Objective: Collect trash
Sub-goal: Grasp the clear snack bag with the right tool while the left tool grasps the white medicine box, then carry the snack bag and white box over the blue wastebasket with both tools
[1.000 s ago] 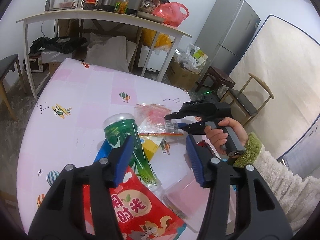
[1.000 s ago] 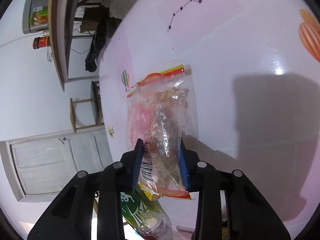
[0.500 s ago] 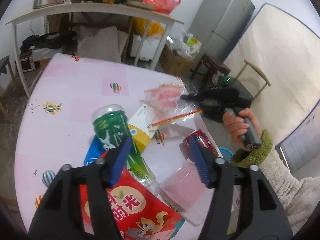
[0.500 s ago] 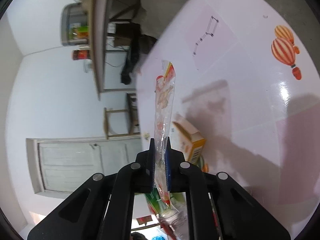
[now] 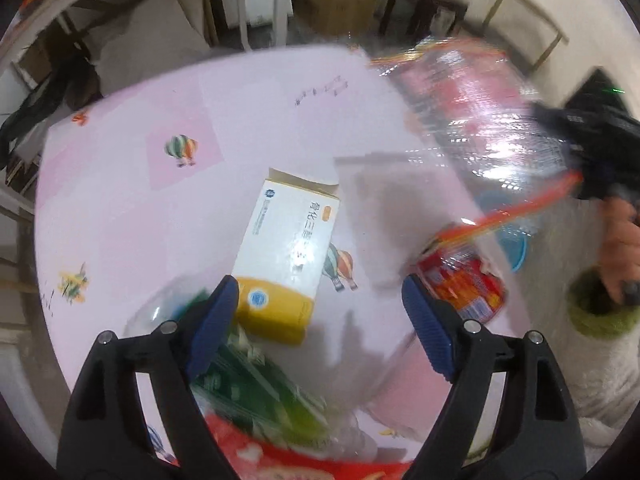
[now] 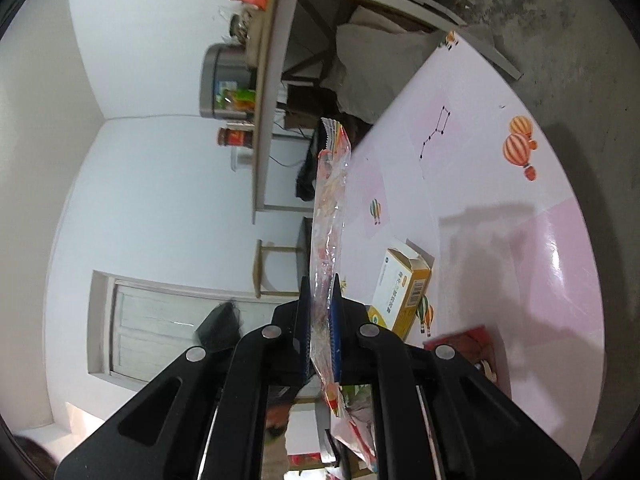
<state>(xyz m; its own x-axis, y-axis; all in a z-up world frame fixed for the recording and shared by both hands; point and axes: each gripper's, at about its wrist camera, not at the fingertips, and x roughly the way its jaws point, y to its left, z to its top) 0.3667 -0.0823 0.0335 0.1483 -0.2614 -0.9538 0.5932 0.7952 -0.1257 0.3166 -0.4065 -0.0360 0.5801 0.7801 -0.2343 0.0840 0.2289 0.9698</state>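
Clear plastic wrapper [image 6: 329, 216] hung clamped in right gripper [image 6: 320, 316]; thin film could slip free. Left gripper [image 5: 320, 320] gaped empty above carton [image 5: 286, 256].

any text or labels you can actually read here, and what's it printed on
"骨化三醇": on the white and yellow box lying on the table, large line; its last characters are lost in glare.
Small print along that box's edge and the barcode on its side: too small to read.
Red can, green bottle, clear wrapper: too blurred to read.
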